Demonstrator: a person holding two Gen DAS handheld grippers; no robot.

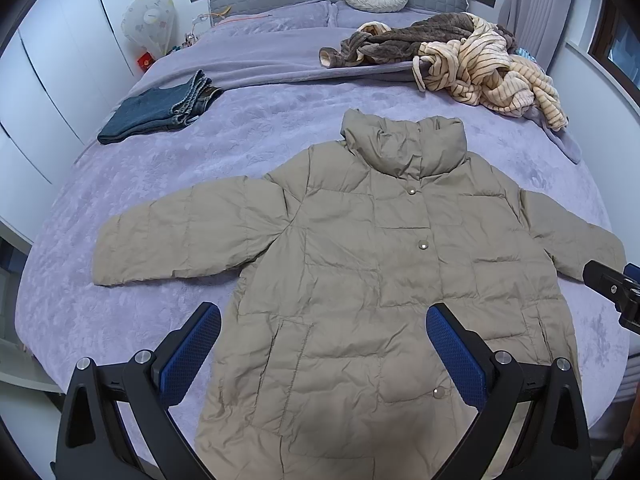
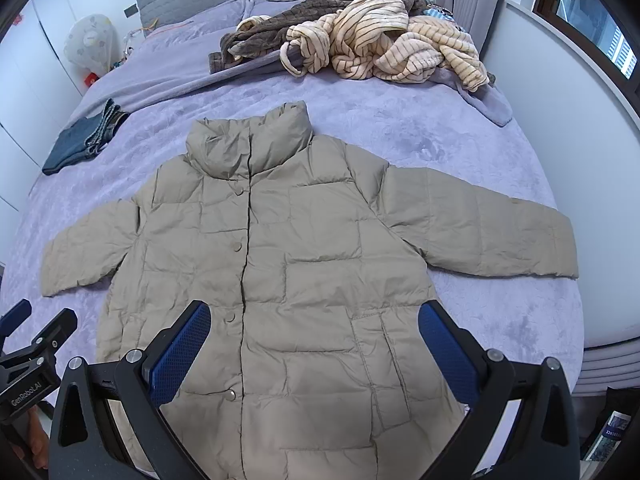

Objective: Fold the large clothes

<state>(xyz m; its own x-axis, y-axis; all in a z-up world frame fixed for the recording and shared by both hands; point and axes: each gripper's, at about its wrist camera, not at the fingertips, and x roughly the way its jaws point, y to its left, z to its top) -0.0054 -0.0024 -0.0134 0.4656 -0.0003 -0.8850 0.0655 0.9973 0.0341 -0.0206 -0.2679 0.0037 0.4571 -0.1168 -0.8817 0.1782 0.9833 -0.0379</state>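
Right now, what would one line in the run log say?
stage: before first fold | puffer jacket: flat, front up, sleeves out | left hand-held gripper: open, empty | right hand-held gripper: open, empty | bed

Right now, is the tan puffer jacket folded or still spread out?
Spread out. The puffer jacket lies flat, front up on the bed, snaps closed, both sleeves extended sideways, collar toward the headboard.

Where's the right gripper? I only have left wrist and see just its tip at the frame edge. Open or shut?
Observer: Right gripper is open, over the jacket's lower front, holding nothing.
Operator: Sleeve on that side flat?
Observer: Yes, that sleeve lies spread out on the bed, cuff unobstructed.
Operator: Anything past the bed edge there?
Observer: What looks like a printed booklet, low beside the bed.
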